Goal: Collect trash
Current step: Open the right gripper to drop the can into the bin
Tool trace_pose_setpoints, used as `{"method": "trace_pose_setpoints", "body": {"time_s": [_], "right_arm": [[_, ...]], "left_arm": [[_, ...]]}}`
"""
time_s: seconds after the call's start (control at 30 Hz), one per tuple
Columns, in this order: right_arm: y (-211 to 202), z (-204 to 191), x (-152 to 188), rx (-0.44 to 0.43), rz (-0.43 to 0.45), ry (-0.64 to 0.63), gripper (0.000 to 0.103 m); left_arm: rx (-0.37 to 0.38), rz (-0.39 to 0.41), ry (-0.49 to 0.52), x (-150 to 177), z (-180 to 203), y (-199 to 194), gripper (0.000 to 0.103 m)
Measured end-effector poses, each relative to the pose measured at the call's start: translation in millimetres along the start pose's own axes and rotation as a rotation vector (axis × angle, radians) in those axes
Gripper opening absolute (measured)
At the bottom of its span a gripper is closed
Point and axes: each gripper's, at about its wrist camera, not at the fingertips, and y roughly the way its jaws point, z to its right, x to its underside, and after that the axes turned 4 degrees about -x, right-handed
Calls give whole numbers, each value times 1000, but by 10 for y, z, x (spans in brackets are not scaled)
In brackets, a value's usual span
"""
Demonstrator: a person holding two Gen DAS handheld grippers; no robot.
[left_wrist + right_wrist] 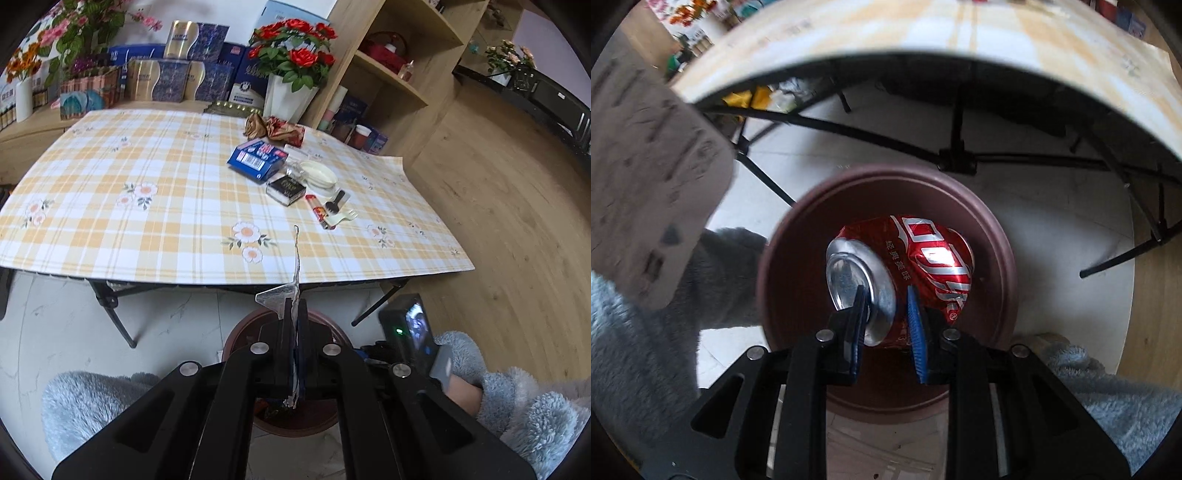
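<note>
My left gripper [294,306] is shut on a thin flat wrapper [296,258], seen edge-on and sticking up past the fingertips. It hangs just above a round brown bin [238,332] on the floor in front of the table. In the right wrist view that wrapper [646,177] is a blurred grey printed sheet at the left. My right gripper [885,295] points steeply down and is shut on a crushed red cola can [923,254], pinching it near its silver top, right over the mouth of the bin [997,240].
On the plaid-cloth table [147,229] lie a blue box [256,159], a black box [286,189], a red stick wrapper [318,211], a plastic spork [343,218], a white lid [317,172] and a crumpled brown-red wrapper [275,127]. Black table legs [956,155] stand behind the bin. Fluffy blue sleeves [517,406] flank it.
</note>
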Motion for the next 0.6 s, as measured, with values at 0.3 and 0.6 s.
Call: {"method": "trace_pose_setpoints", "body": {"time_s": [0.3,0.6], "right_arm": [[128,327,-1,3,-67,152,25],[151,429,10,12,-64,190,30]], "left_arm": [[-21,-28,-14,68,-46,130,2],[-28,-42,15,70,-6,237,2]]}}
